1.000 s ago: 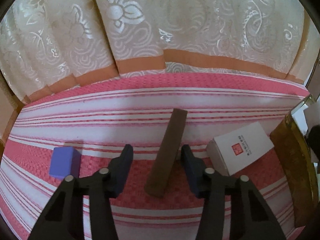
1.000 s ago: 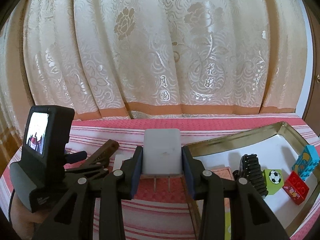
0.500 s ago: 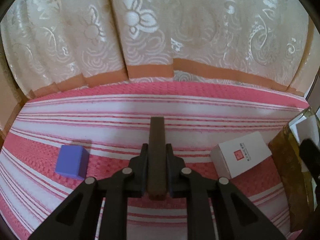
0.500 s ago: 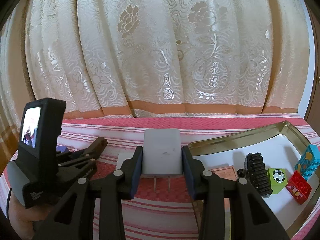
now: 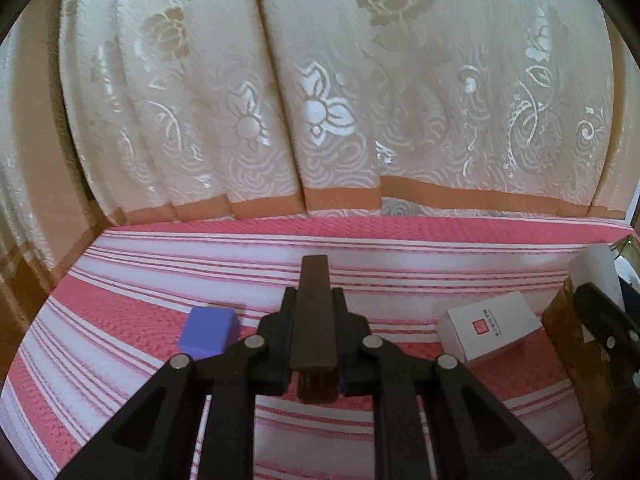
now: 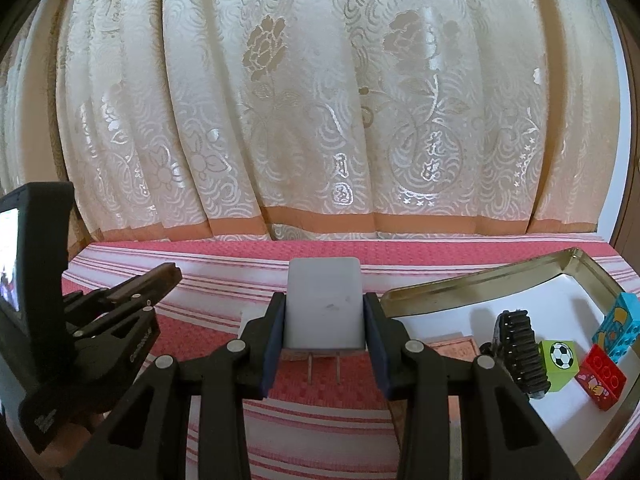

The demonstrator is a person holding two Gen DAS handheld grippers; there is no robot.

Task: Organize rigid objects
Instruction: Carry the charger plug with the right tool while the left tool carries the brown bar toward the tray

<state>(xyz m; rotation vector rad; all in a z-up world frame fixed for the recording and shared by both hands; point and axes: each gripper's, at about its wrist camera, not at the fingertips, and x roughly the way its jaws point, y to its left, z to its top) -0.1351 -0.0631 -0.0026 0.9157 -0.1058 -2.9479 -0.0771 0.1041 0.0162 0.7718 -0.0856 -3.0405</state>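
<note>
My left gripper (image 5: 314,304) is shut on a long dark brown bar (image 5: 314,312), which sticks out forward, lifted above the pink striped cloth (image 5: 360,412). A blue block (image 5: 208,330) lies on the cloth to its left, a white box (image 5: 490,326) to its right. My right gripper (image 6: 324,308) is shut on a white plug adapter (image 6: 323,306) with two prongs pointing down. In the right wrist view the left gripper (image 6: 160,280) with the bar shows at the left, and a gold-rimmed tray (image 6: 460,286) stands to the right.
The tray holds a black comb (image 6: 520,350), a green football cube (image 6: 560,358), a red brick (image 6: 602,382) and a blue block (image 6: 618,326). A cream curtain (image 6: 320,100) hangs along the far edge. The tray's side (image 5: 576,340) shows at the right of the left wrist view.
My left gripper closed on the brown bar and lifted it off the cloth, tilting up. The right gripper stayed still with the adapter.
</note>
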